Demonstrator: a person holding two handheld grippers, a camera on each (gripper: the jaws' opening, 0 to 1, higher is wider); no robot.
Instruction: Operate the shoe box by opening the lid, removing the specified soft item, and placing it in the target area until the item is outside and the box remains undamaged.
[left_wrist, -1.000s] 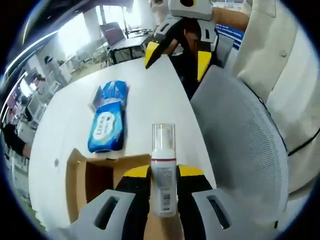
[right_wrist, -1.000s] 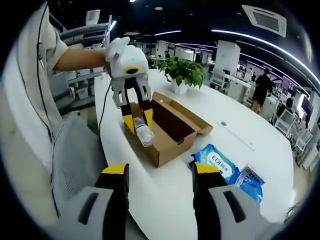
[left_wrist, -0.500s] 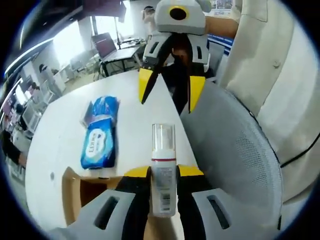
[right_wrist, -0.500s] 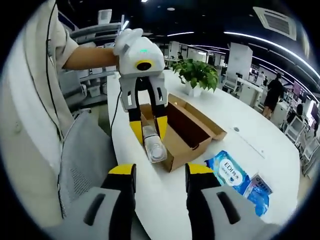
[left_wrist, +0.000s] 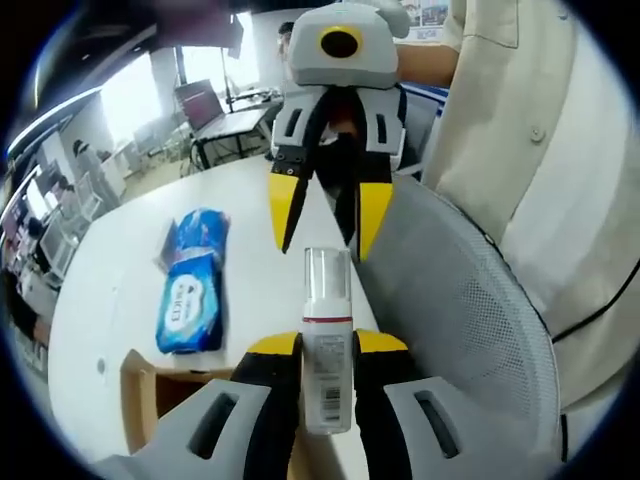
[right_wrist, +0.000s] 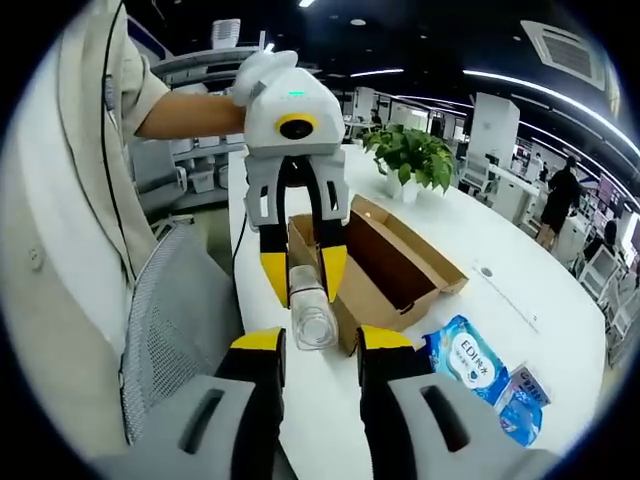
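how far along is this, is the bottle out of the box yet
Done: the cardboard box lies open, and the bottle is lifted out of it. In hand: the left tongs grip the bottle, facing the open right tongs. Left: setting it on the white table, perhaps near the blue wipes packs.

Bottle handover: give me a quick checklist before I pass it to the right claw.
1. Left claw shut on the bottle: ok.
2. Right claw open to receive: ok, yellow tips stand apart.
3. Claws aligned: ok, bottle cap points at the right claw's gap.
4. Right claw touching the bottle: not ok, a gap remains.
5. Shoe box open and undamaged: lid open ok; damage cannot tell.
6. Wipes pack clear of the handover: ok, lying on the table to the side.
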